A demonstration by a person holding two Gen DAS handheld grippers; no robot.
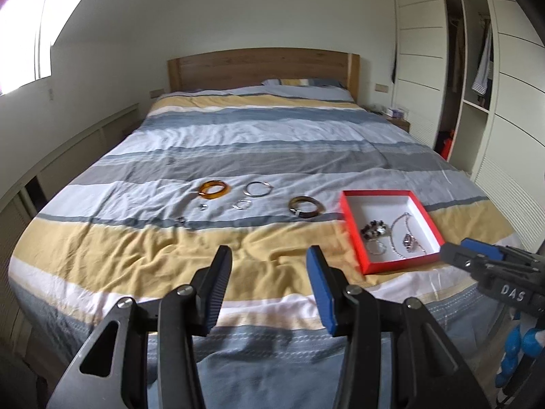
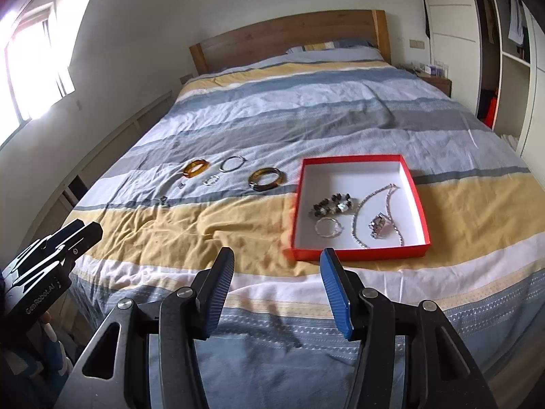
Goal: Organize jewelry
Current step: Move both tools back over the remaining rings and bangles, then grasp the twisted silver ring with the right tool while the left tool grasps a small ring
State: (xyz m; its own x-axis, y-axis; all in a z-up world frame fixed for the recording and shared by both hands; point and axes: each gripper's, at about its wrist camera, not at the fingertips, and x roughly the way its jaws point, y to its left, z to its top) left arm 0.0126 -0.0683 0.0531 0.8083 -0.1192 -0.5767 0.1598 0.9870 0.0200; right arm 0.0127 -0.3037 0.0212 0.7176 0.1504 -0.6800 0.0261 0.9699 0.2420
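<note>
A red box [image 1: 352, 228] [image 2: 298, 204] with a white inside lies on the striped bed. It holds a beaded bracelet [image 2: 332, 204], a silver chain necklace [image 2: 374, 214] and a thin silver bangle [image 2: 327, 227]. Loose on the cover to its left lie an amber bangle [image 1: 214, 189] [image 2: 195, 167], a silver hoop [image 1: 259, 189] [image 2: 233, 163], a brown bangle [image 1: 306, 206] [image 2: 265, 178] and small rings [image 1: 242, 204] [image 2: 211, 180]. My left gripper [image 1: 269, 262] is open and empty above the bed's foot. My right gripper [image 2: 277, 266] is open and empty, short of the box.
The bed [image 1: 272, 136] has a wooden headboard [image 1: 262, 68]. A wardrobe [image 1: 477, 85] stands at the right, with a nightstand [image 2: 436, 81] by it. A window [image 2: 34, 68] and low wall panels run along the left.
</note>
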